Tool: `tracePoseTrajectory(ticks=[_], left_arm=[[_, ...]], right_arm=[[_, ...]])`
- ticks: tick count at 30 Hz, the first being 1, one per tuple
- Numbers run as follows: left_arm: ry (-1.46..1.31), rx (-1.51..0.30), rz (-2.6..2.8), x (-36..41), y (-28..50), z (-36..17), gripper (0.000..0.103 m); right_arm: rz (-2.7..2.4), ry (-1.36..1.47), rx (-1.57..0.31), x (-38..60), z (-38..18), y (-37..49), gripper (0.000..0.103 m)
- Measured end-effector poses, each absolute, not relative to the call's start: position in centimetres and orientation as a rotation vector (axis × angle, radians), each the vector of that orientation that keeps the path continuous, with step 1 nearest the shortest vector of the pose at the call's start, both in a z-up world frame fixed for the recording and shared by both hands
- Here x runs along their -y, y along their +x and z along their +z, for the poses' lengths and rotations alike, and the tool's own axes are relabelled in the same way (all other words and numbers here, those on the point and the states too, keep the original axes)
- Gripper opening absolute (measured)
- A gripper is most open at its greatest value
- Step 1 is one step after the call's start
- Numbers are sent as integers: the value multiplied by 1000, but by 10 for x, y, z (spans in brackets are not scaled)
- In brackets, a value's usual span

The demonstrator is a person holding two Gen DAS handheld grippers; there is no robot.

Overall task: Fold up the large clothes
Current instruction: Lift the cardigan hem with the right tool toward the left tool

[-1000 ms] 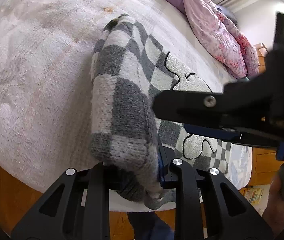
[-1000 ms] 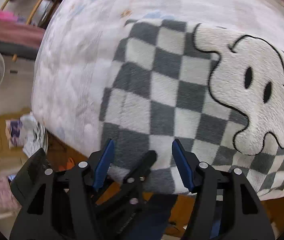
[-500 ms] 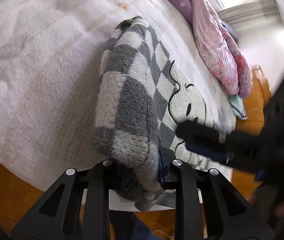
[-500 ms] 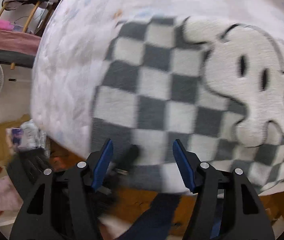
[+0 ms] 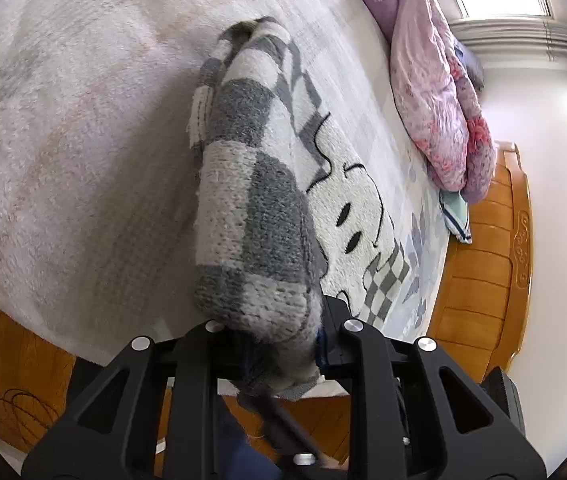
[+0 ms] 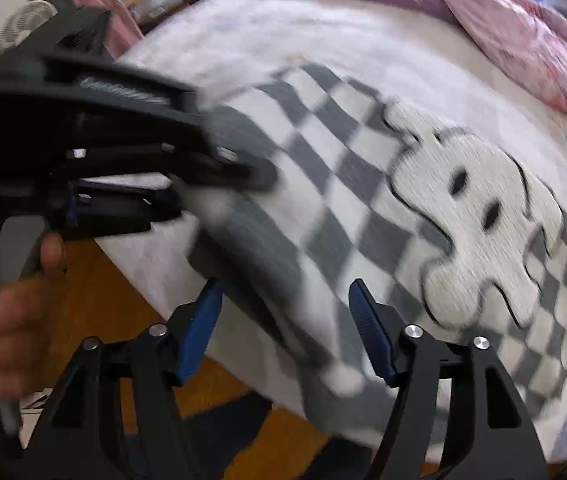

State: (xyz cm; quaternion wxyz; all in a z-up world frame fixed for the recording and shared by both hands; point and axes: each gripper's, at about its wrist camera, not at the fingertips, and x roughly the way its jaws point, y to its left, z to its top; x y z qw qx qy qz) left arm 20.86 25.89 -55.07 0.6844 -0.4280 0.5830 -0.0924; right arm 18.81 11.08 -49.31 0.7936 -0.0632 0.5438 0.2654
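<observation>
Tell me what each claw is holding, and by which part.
Left claw pinches the checkered garment at its folded near corner. Right claw is open, holding nothing.

My left wrist camera sat low at the bed's (image 5: 63,140) edge, looking close along the checkered garment (image 5: 259,216) toward the pink quilt (image 5: 435,92) and window. My right wrist camera looked down on it from slightly farther back. Both views shared its ghost patch (image 6: 479,216).
</observation>
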Motion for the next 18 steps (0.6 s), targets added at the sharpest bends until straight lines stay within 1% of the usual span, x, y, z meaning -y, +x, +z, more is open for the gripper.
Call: tracePoseTrajectory(ticks=[6,9,13,14,15,16,17,18], left_arm=[[-944,-1352,-208,-252,220,-546,22],[-957,-1365,-206,-245,223,-545,22],[-947,-1369,-189,-237,226,-542,22],[-928,-1366,-183,-234,227,-540,22],[-906,-1367,-167,-231,227,-539,22],[-906,-1369,-150,-231,227,-539,22],[-918,-1369,-139,-232,227,-539,23],[-916,-1369,-132,-232,228,-538,29]], right_arm=[[550,-147,-1112,-127,-511,196,63],[557,-153,-1081,-128,-514,201,68],[566,-114,-1049,-119,-510,200,70],[562,-113,-1046,-119,-513,202,69],[564,-88,-1043,-116,-515,207,57],[554,-81,-1041,-114,-516,208,38],[535,-84,-1057,-111,-520,213,26],[522,-60,-1074,-104,-523,217,19]])
